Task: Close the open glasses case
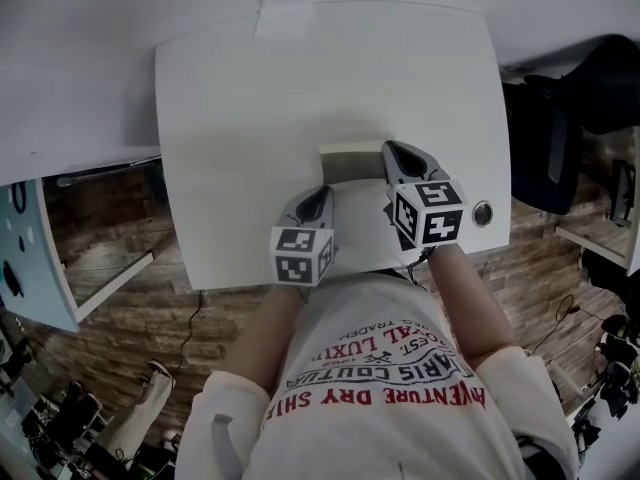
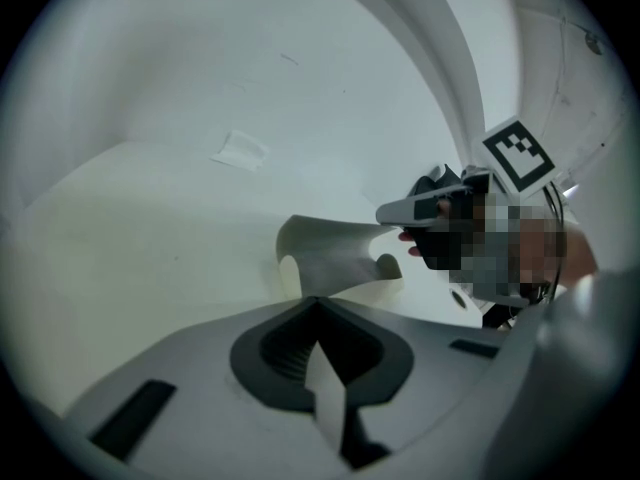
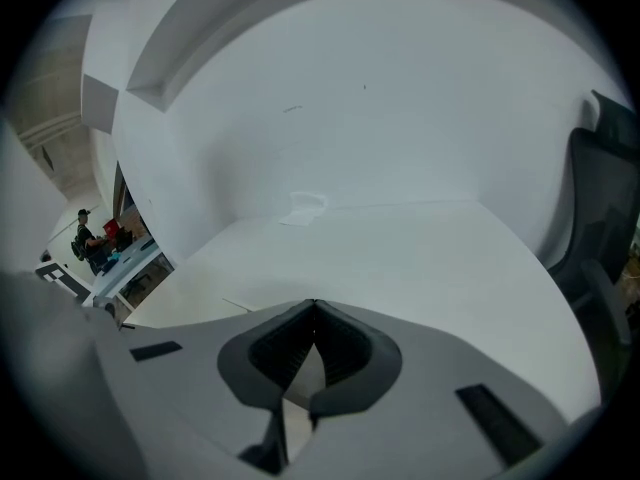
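The case (image 1: 350, 164) lies open near the near edge of the worktop (image 1: 250, 118), its long axis running left to right. In the left gripper view its lid (image 2: 335, 246) stands up with curved ends; which way the opening faces I cannot tell. The worktop is white, with a taped patch (image 1: 285, 18) at its far edge and a round grommet (image 1: 483, 213) at the near right. Around it are a wood-plank floor (image 1: 110, 318) and a dark chair (image 1: 575, 108) to the right. The left hand-held gripper (image 1: 323, 194) sits just near of the case's left part; its own view shows the jaws closed tip to tip, holding nothing. The right hand-held gripper (image 1: 393, 149) has its tips at the case's right end, by the lid's upper edge, though contact is unclear. Its jaws also meet at the tips, with nothing between them, pointing across the bare worktop.
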